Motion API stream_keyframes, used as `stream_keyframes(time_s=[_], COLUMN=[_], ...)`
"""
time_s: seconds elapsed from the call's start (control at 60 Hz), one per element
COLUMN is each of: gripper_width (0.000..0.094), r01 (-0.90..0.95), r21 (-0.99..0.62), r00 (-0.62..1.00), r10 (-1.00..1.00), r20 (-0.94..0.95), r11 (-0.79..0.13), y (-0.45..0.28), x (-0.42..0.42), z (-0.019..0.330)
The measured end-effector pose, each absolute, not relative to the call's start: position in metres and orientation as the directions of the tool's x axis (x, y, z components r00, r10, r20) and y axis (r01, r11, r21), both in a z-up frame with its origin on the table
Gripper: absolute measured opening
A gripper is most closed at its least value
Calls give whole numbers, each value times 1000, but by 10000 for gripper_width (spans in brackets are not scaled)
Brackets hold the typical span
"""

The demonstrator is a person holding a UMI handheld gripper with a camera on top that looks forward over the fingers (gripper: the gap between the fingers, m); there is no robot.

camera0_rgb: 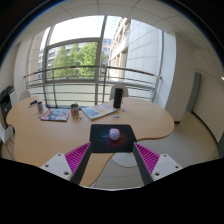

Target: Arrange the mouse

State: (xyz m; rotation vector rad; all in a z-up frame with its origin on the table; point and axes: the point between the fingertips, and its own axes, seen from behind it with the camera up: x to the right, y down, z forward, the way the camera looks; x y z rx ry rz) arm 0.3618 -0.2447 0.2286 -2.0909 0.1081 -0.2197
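A small pale mouse [114, 134] lies on a dark mouse mat [110, 139] at the near edge of a curved wooden table [60, 135]. My gripper [112, 163] hangs in front of the table, its fingers spread wide with nothing between them. The magenta pads [76, 156] show on both fingers. The mouse sits just ahead of the fingers, about centred between them.
On the table stand a dark bottle [117, 97], a small cup [74, 110] and some books or magazines [54, 115] [97, 111]. Large windows with a railing [90, 72] stand behind. Pale floor [180, 150] lies to the right of the table.
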Motion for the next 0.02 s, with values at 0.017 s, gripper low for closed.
stream_keyframes(time_s=[0.017], gripper_width=[845], r01=[12], r21=[-863], r00=[980], r10=[-167], r20=[111], r11=[-505], y=[-245], x=[361], z=[229])
